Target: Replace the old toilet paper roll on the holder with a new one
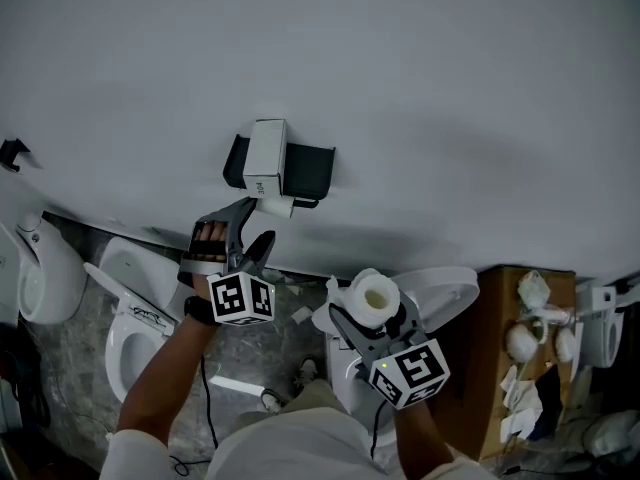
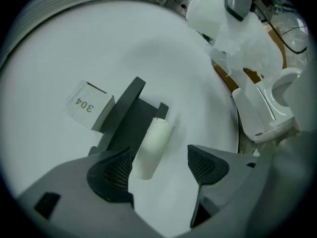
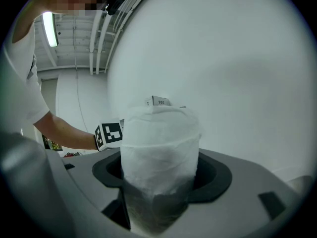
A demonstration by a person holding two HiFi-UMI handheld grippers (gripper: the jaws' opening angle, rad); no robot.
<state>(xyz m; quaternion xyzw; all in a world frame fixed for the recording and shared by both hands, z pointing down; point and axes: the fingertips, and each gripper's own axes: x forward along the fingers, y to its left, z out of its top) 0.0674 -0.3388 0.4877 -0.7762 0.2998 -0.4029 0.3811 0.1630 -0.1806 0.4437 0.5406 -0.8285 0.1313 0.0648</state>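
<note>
Two toilets (image 1: 128, 268) (image 1: 455, 286) along pale wall (image 1: 450, 98); left tongs (image 1: 258, 223) agape, right tongs (image 1: 372, 320) clamping roll (image 1: 372, 294).

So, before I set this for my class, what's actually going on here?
A person with a gripper in each hand is working at a dark wall-mounted holder. The left gripper is open and lined up on the old roll, a thin white tube that sits on the holder and is not yet gripped. The right gripper is shut on a full new roll, held lower and off to the side of the holder. The swap has not begun.
</note>
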